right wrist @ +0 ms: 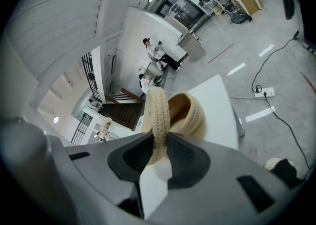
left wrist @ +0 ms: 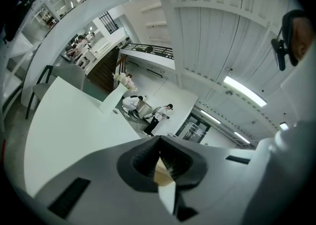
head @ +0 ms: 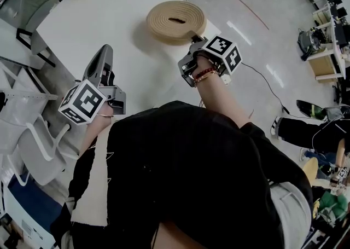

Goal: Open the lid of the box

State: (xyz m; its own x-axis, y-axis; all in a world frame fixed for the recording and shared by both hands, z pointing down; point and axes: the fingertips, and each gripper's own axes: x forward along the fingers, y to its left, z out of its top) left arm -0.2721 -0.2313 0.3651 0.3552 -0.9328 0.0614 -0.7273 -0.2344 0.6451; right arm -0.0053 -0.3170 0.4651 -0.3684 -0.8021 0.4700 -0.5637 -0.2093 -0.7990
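Right tongs [right wrist: 157, 140] on woven lid [right wrist: 159, 110], box [right wrist: 193, 116] behind

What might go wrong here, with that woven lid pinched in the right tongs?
1. The right tongs pinch only the thin rim of the lid, so it may slip or twist out.
2. The left tongs are shut and well away from the box, so nothing steadies it. It might drag along with the lid, and it sits near the edge of the table.

Right gripper [head: 194, 40] at rim of round woven lid [head: 176, 19], white table [head: 109, 18] beneath
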